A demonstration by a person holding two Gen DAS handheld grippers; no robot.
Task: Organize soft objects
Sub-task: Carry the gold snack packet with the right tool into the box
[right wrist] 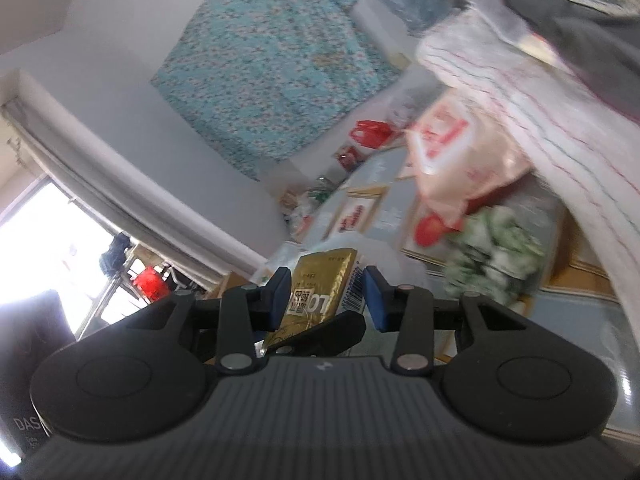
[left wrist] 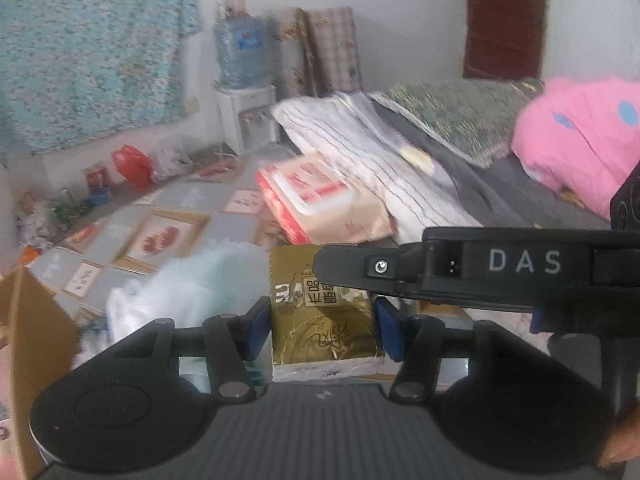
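Observation:
A gold tissue pack (left wrist: 320,348) with printed characters stands between the blue pads of my left gripper (left wrist: 320,326), which is shut on its sides. A black finger of my right gripper (left wrist: 400,268) crosses in from the right over the pack's top. In the right wrist view the same gold pack (right wrist: 320,276) sits between the blue pads of my right gripper (right wrist: 326,298), shut on it. A black finger of the left gripper (right wrist: 332,332) lies beneath the pack there. The pack hangs in the air above the floor.
A bed on the right carries a pink dotted quilt (left wrist: 580,136), a green patterned pillow (left wrist: 460,116) and a striped white cloth (left wrist: 360,140). A red and beige bag (left wrist: 320,196) leans beside it. A cardboard box (left wrist: 32,340), a white plastic bag (left wrist: 180,292) and a green-white bundle (right wrist: 496,252) lie below.

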